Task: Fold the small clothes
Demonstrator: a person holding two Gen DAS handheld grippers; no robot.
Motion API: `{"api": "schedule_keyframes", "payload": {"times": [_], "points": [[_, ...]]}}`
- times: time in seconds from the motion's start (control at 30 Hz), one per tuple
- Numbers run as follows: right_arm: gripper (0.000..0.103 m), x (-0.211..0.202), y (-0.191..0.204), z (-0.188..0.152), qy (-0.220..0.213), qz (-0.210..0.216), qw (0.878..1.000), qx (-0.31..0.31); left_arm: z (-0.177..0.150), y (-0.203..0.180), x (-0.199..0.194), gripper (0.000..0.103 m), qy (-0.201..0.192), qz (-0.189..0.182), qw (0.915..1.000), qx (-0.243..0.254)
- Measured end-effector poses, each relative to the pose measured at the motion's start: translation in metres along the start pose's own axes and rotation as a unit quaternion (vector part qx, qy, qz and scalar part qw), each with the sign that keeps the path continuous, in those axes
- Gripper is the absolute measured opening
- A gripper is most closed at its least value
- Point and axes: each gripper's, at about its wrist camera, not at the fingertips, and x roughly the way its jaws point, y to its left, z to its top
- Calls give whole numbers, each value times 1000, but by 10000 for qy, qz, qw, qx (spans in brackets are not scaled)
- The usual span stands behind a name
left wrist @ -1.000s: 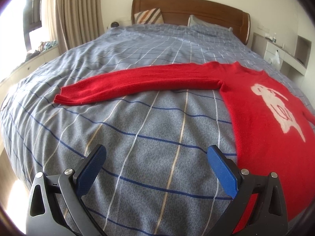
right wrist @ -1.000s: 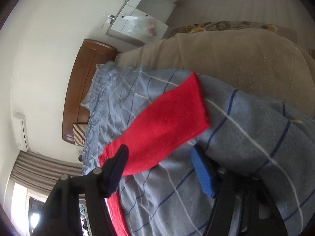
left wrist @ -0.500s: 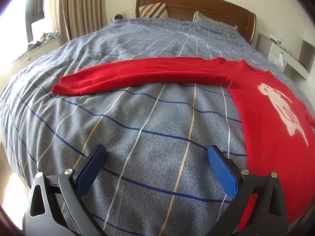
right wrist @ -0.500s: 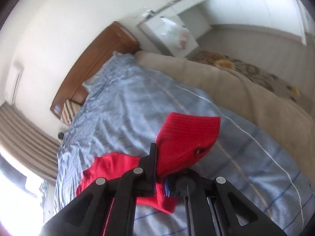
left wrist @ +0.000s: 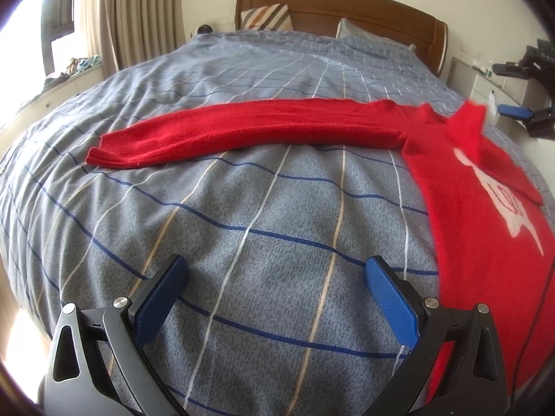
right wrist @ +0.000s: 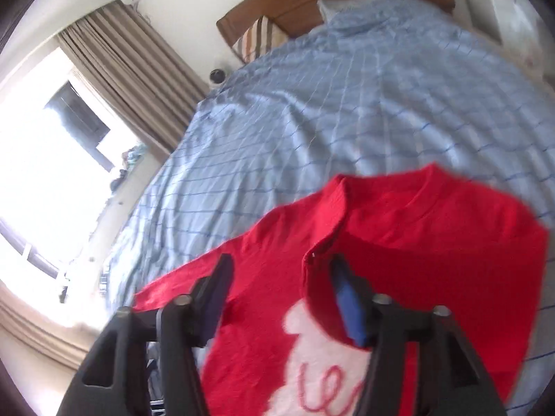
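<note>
the sweater (left wrist: 482,208) lies flat on the bed (left wrist: 242,208), right side of frame. one sleeve (right wrist: 433,253) is folded over the chest — the long sleeve (left wrist: 242,131) and body remain. left gripper (left wrist: 274,298) gapes wide, empty; right gripper (right wrist: 281,294) is parted, holding nothing. pillows (left wrist: 267,17) sit far off — nothing obstructs.

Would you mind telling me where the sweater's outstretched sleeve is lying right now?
In the left wrist view, the sleeve stretches leftward across the checked bedspread, beyond the open left gripper.

Window (right wrist: 52,145) glare, right-view blur
</note>
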Motion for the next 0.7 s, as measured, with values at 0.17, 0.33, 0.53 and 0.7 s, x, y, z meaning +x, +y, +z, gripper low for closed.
{"api": "schedule_keyframes", "payload": {"times": [0.17, 0.33, 0.53, 0.7], "points": [[67, -5, -25, -35, 108, 638, 9970, 414, 2, 3, 2, 102, 26, -43, 10000, -82], [67, -55, -71, -71, 115, -379, 9991, 136, 2, 1, 4, 103, 38, -11, 10000, -48], [67, -117, -102, -149, -141, -1545, 9872, -369, -1, -5, 5, 103, 29, 126, 9999, 86], [70, -174, -96, -200, -1084, -2378, 9620, -795, -4, -8, 6, 103, -17, 218, 9996, 163]]}}
